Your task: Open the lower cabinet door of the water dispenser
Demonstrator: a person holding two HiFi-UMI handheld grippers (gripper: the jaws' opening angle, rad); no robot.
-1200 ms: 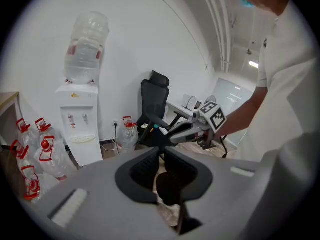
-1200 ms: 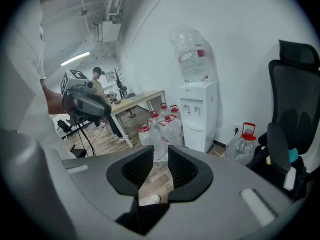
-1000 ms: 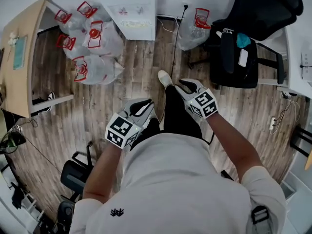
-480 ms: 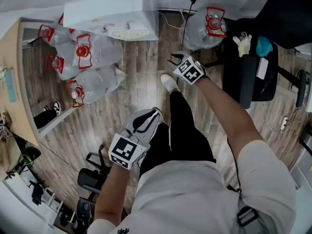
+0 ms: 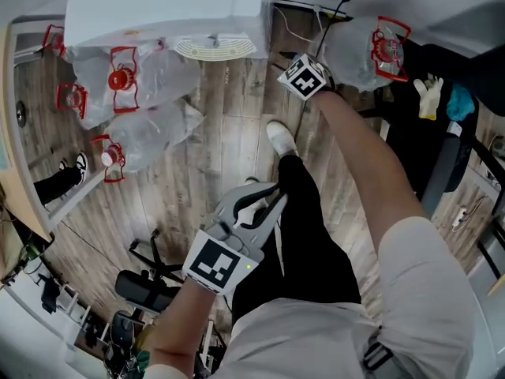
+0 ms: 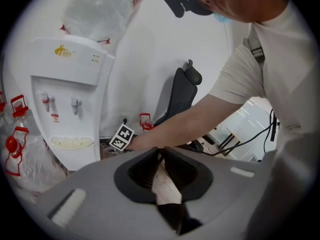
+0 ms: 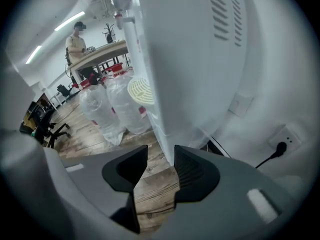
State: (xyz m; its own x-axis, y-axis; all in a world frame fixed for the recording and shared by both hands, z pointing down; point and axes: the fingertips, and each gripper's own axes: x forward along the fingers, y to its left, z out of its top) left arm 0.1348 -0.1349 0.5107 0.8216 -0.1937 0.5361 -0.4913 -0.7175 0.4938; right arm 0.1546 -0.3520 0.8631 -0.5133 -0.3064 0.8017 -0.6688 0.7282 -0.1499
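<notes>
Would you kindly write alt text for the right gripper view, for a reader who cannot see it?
The right tongs, just opened wider with nothing between them, point down at the bottom corner of a white water dispenser above a wooden floor. Clear water bottles stand at left, a wall plug at right.

White short-sleeve tee (image 5: 316, 338), black trousers (image 5: 308, 235), white shoe (image 5: 281, 137). Left gripper (image 6: 161, 154) and right gripper (image 7: 161, 156): grey, black-white marker cubes.
</notes>
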